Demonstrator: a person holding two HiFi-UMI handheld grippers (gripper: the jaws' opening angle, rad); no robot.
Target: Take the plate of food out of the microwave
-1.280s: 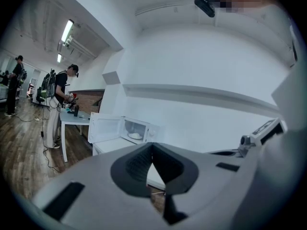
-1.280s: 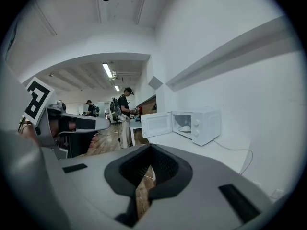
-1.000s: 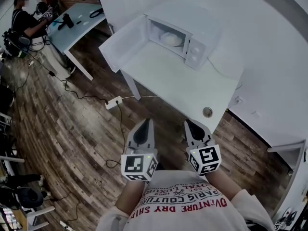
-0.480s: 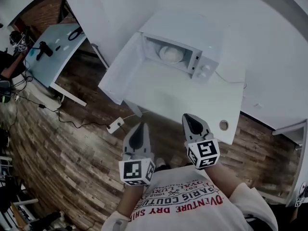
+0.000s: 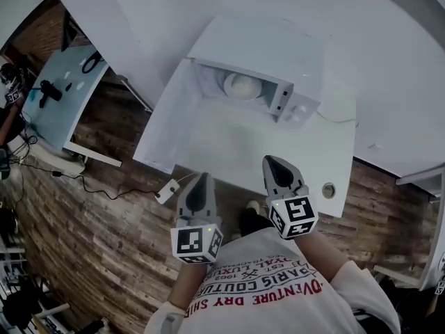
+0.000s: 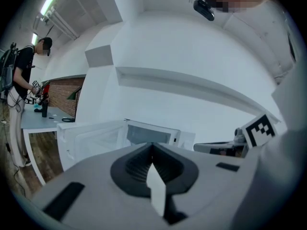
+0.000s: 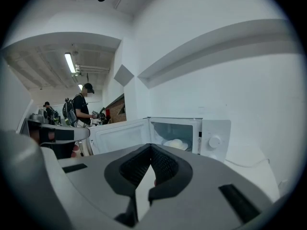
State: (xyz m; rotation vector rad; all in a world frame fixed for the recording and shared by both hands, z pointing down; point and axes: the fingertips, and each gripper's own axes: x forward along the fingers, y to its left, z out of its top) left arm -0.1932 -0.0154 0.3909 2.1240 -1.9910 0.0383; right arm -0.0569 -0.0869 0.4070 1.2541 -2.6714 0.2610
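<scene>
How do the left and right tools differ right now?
The right tool reaches farther forward, its tip showing over the table; the left tool sits back, mostly over the floor. The right tool's view sees the plate of food inside the microwave; the left tool's view shows no food. Both are shut and empty.

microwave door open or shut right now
Open: the white microwave has its white door swung out leftward, exposing the plate of pale food inside.

White microwave (image 5: 268, 44), door (image 5: 167, 120) swung wide open, pale plate of food (image 5: 243, 85) sitting inside its cavity
</scene>
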